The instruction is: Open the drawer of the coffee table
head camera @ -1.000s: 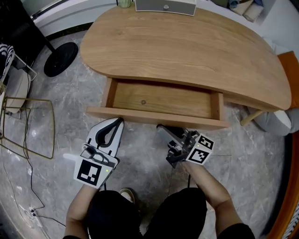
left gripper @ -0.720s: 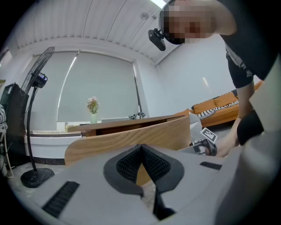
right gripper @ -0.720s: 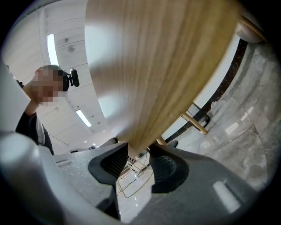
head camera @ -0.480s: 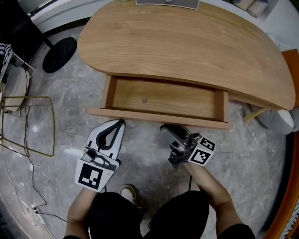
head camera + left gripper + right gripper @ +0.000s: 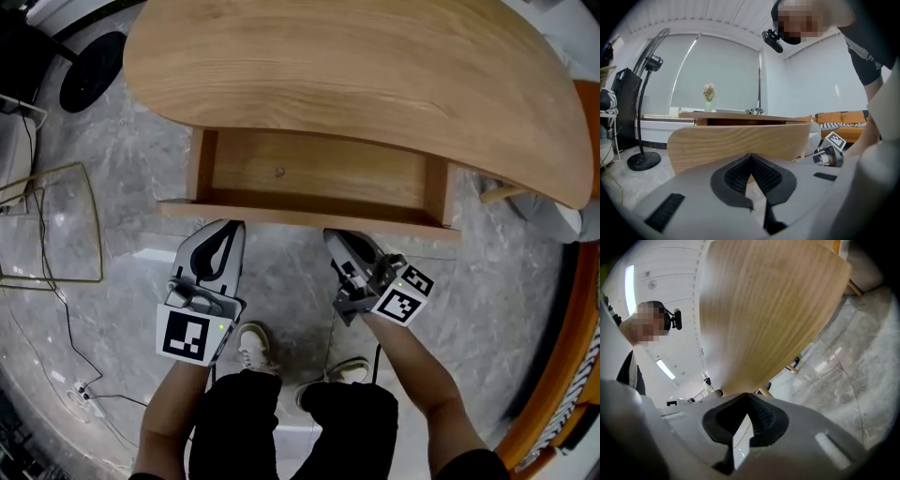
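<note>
The left gripper [image 5: 232,230] and right gripper [image 5: 334,240], each with fingers pressed together on nothing, sit just beside the front edge of the drawer [image 5: 309,217], which stands out from under the table [image 5: 356,66]. A nudge from either would likely shove it back in. Only the head view shows its bare inside.

Black trousers [image 5: 267,412] and white sneakers [image 5: 253,347] down below; left gripper [image 5: 231,226] white-shelled with black pads, right gripper [image 5: 332,234] greyer, each carrying a black-and-white marker cube [image 5: 187,336].
</note>
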Available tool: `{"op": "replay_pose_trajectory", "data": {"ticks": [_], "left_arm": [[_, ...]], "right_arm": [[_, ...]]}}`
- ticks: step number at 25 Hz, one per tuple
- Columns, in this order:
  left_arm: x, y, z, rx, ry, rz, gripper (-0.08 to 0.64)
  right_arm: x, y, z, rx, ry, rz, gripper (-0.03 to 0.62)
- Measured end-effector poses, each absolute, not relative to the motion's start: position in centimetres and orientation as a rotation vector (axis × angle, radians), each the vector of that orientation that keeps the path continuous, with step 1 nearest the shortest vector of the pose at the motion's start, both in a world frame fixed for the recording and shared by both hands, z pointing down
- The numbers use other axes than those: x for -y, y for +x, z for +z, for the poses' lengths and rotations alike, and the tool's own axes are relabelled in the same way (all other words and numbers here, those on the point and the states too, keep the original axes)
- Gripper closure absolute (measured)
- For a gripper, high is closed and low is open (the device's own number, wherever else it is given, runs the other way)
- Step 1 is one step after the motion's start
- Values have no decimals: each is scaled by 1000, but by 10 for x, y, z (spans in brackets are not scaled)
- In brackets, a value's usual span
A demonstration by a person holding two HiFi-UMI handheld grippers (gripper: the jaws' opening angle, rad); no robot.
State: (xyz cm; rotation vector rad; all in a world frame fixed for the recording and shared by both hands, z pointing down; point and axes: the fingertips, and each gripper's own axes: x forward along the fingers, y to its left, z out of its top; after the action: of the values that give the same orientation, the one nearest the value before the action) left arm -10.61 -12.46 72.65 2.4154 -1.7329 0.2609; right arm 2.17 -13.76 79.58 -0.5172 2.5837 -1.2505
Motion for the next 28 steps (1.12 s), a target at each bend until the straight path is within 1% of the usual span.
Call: {"op": "replay_pose_trajectory", "data": {"ticks": [6,14,20,28], "left_arm": [[124,-105,722,1645,2341,311,552],[115,-111,685,1570,2249,369,552],[115,-110,636,1564,2189,325,552],[120,-101,573,1538,2190,386,552]], "right_arm": [[142,20,776,-2544,-645,-1337,588],[138,20,719,-2564,-770,-1399,588],[128,22,665,-2569,-804,-1441,588],[139,32,589,-2562,-876,-1446,588]]}}
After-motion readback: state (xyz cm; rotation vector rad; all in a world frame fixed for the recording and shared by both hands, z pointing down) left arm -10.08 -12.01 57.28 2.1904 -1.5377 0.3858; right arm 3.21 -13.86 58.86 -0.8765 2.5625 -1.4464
